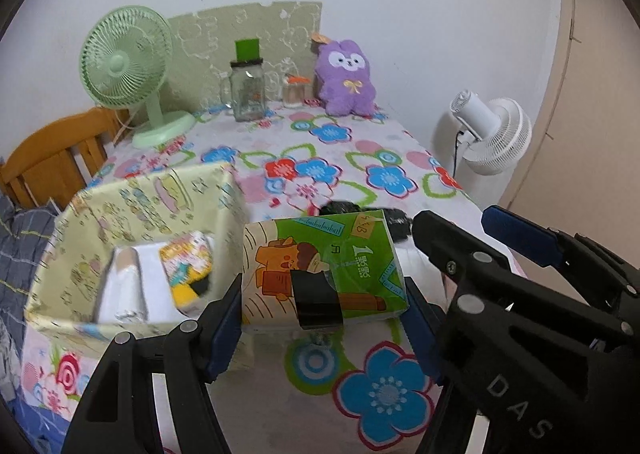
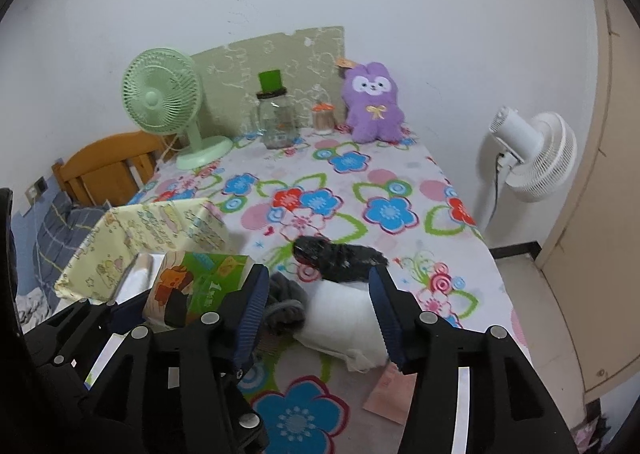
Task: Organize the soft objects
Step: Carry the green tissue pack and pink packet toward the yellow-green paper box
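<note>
Floral tablecloth (image 1: 360, 157) covers the table against a white wall; I take the yellow fabric box (image 1: 132, 213) as my landmark.

Nearest me, my left gripper (image 1: 324, 306) clamps the green tissue pack (image 1: 324, 270) between its blue pads (image 1: 224, 330), the pack squeezed in at both sides. Pack is lifted just right of the box, level with its near right corner. A black band wraps the pack's front.

Inside the box: a white roll-shaped item (image 1: 124, 286) standing at the left and a yellow printed packet (image 1: 188, 266) beside it, both blurred.

My right gripper (image 2: 320, 306) sits right of the pack, jaws spread wide, nothing between them pinched. Its fingers straddle a white soft bundle (image 2: 344, 314) lying on the cloth. A grey sock-like piece (image 2: 284, 302) lies at the bundle's left, touching it. A black crinkled item (image 2: 332, 254) lies just beyond the bundle, touching its far edge. A pink card (image 2: 392, 394) lies at the table's near edge, right of the bundle.

Far from the box, along the wall: green desk fan (image 1: 124, 65), glass jar (image 1: 248, 93) with a green topper, small jar with an orange lid (image 1: 294, 91), purple plush (image 1: 348, 77). A patterned green board (image 1: 248, 37) leans behind them.

Off the table: wooden chair (image 1: 56, 153) left of the box, white floor fan (image 1: 492, 133) at the far right.
</note>
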